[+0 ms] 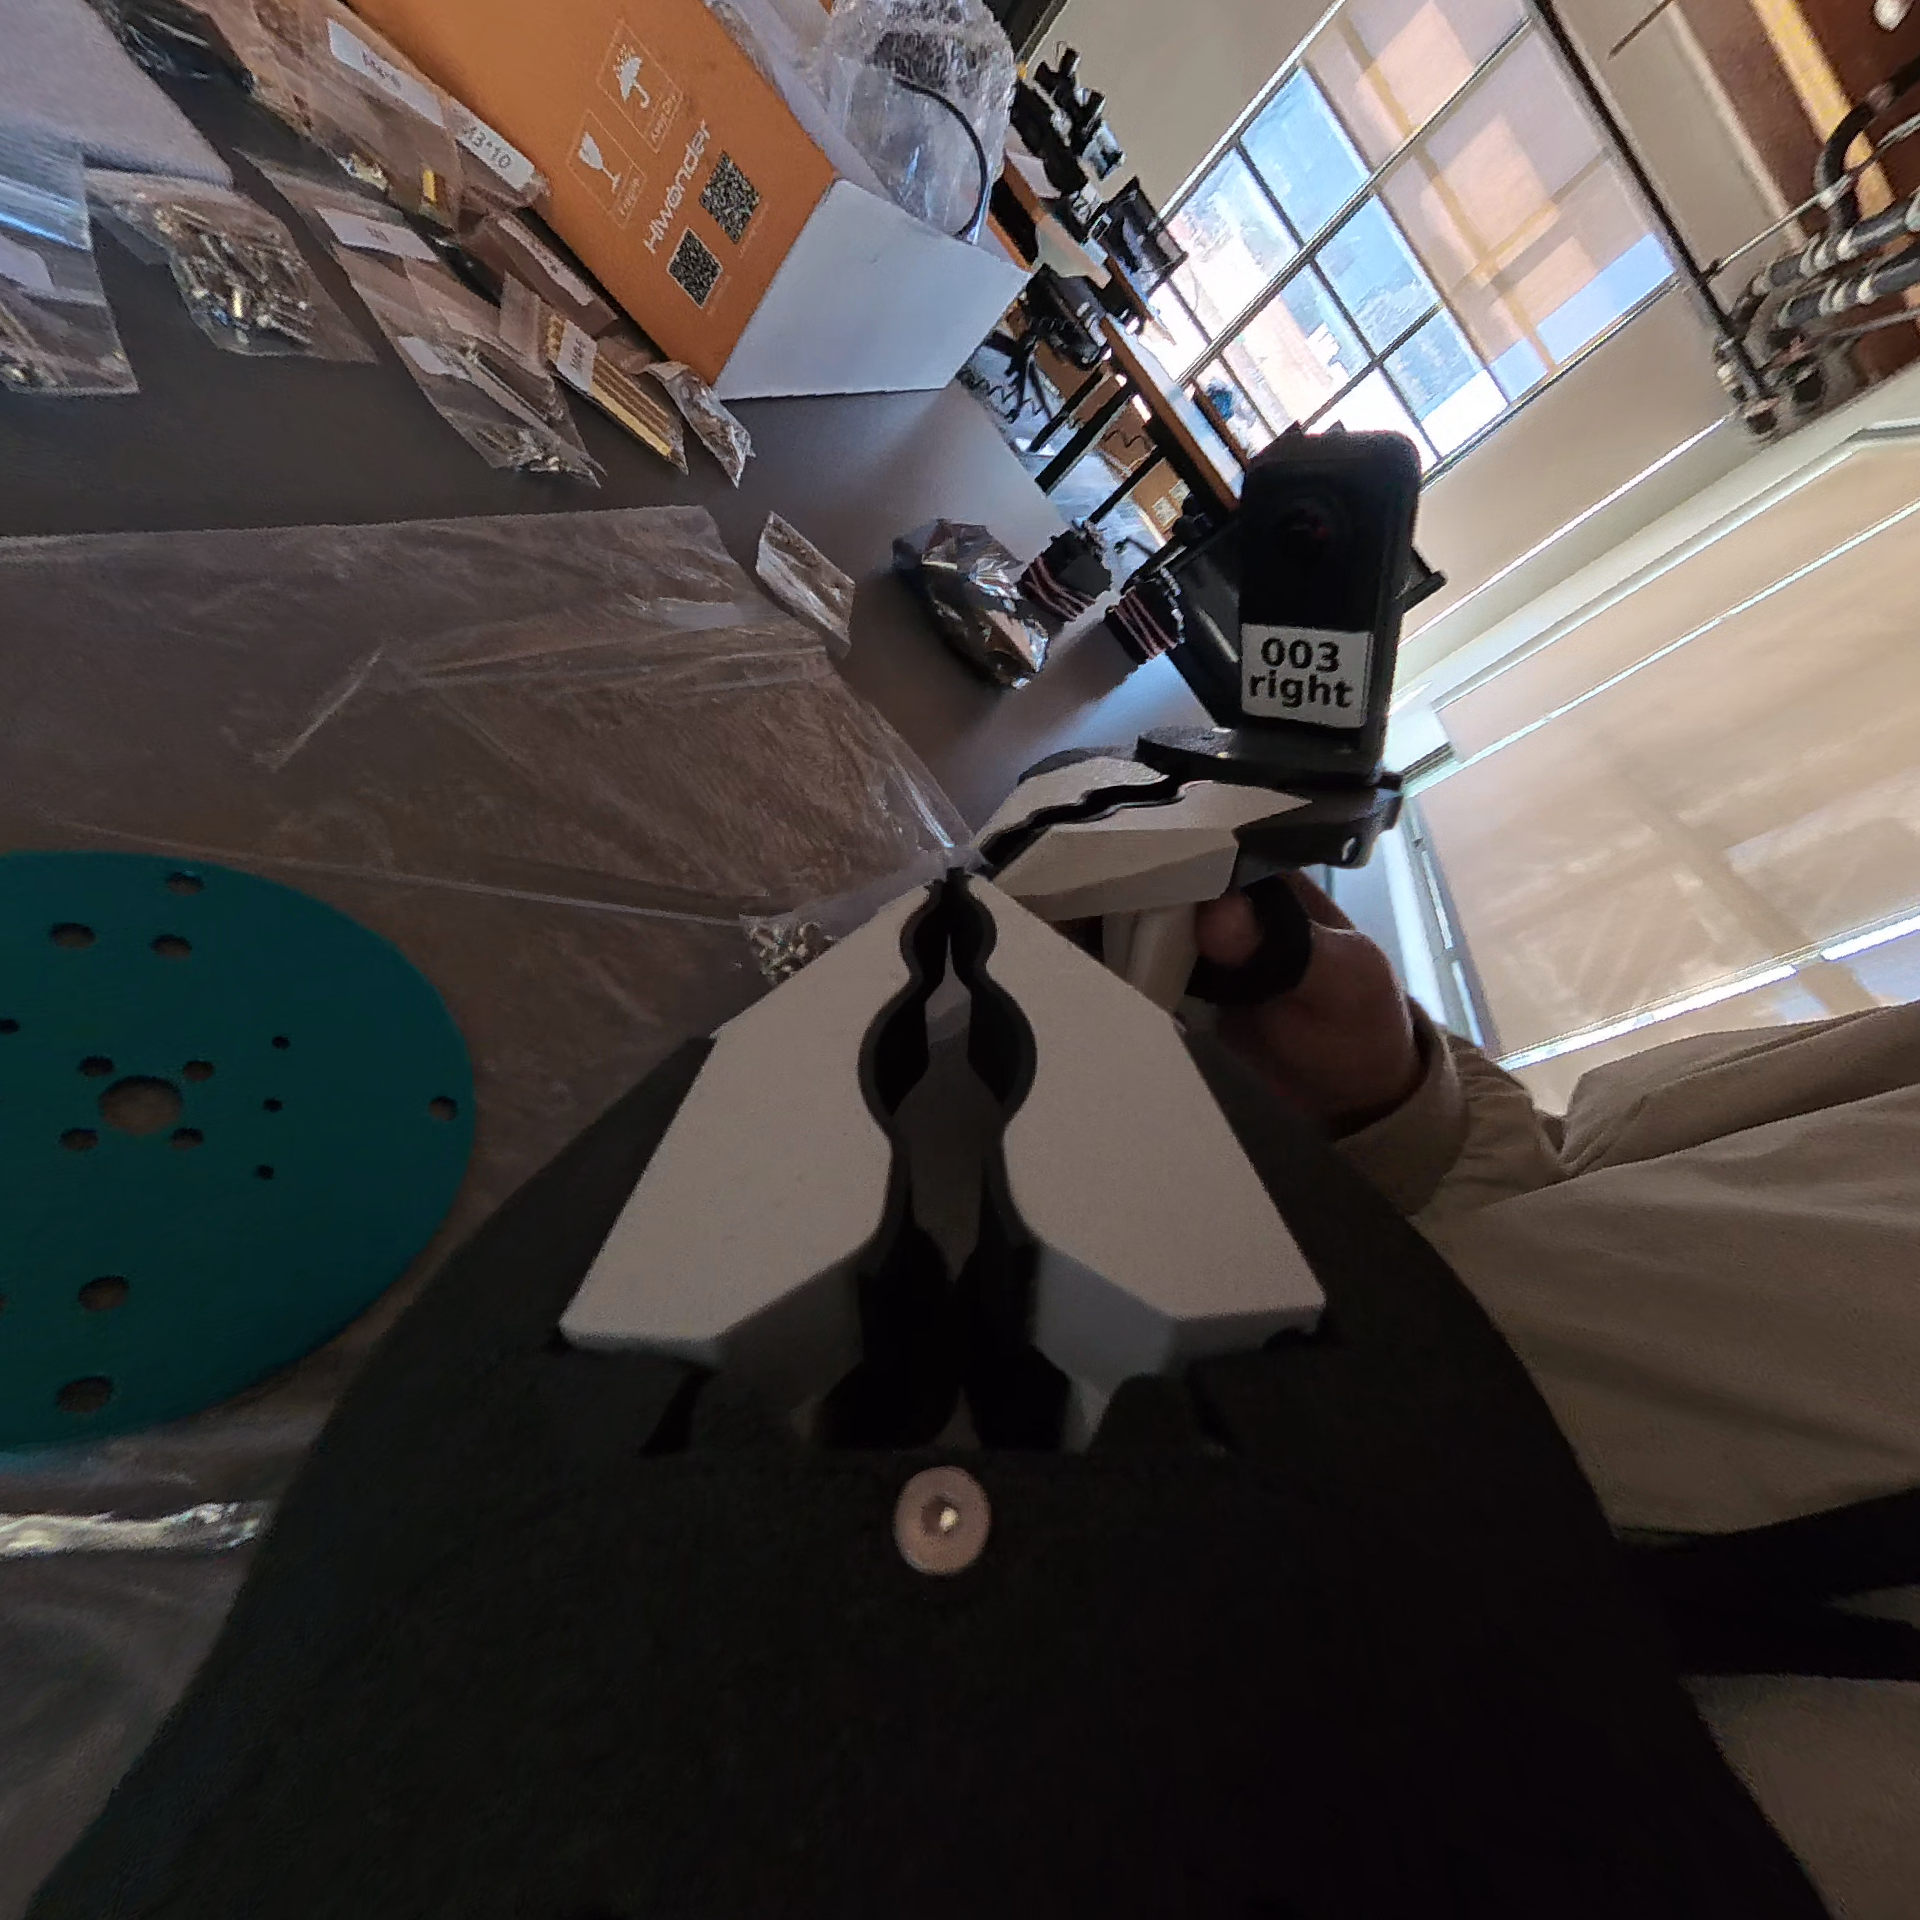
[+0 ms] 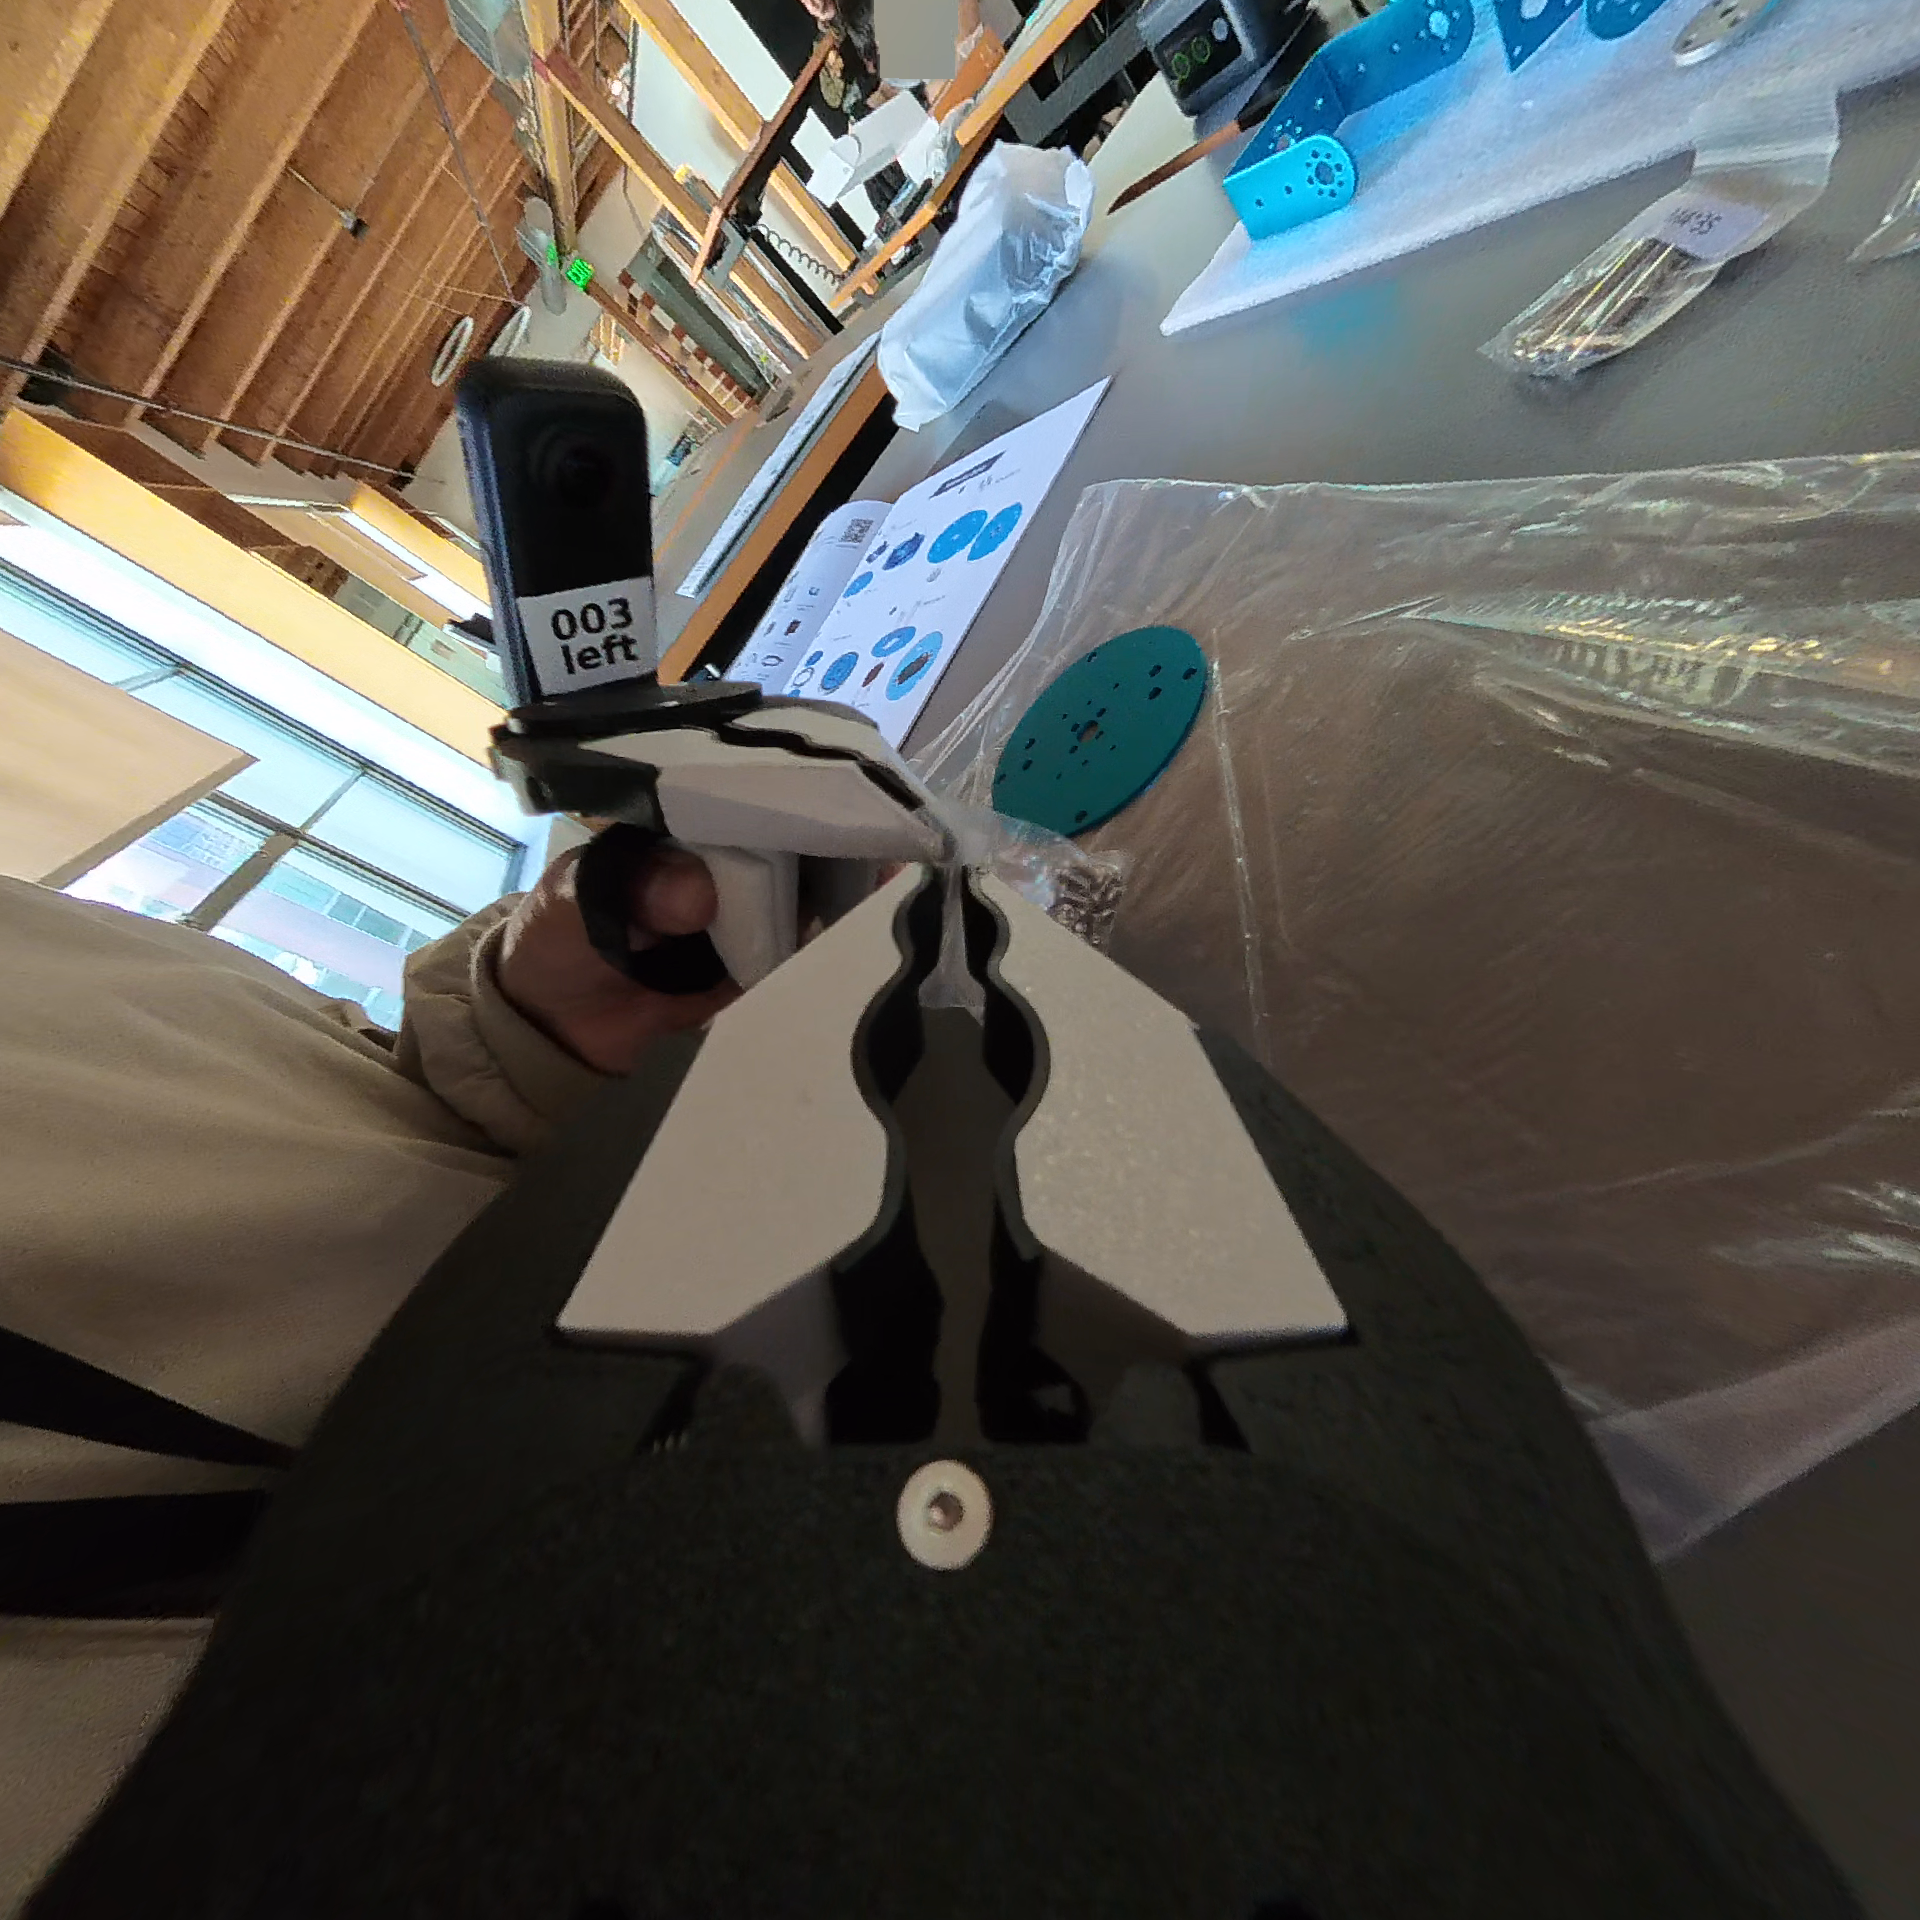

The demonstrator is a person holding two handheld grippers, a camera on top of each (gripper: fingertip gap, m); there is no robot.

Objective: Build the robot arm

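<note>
A small clear bag of screws (image 1: pixel 792 940) hangs between my two grippers, above a large clear plastic sheet (image 1: pixel 468 727) on the grey table. My left gripper (image 1: pixel 951 885) is shut on the bag's top edge. The right gripper (image 1: pixel 982 844) meets it tip to tip from the right. In the right wrist view my right gripper (image 2: pixel 945 881) is shut on the same bag (image 2: pixel 1081 896), with clear plastic pinched between its fingers. The left gripper (image 2: pixel 935 840) pinches it from the left. A teal round plate with holes (image 1: pixel 208 1143) lies on the sheet (image 2: pixel 1507 831), beyond the bag in the right wrist view (image 2: pixel 1099 729).
An orange and white box (image 1: pixel 644 177) and several labelled bags of hardware (image 1: pixel 239 272) lie at the table's far side. An open instruction booklet (image 2: pixel 914 582), a white wrapped bundle (image 2: pixel 987 270) and blue metal brackets (image 2: pixel 1304 171) on a white pad lie beyond the plate. Only a small space, under 4 cm, lies between the two pairs of fingers.
</note>
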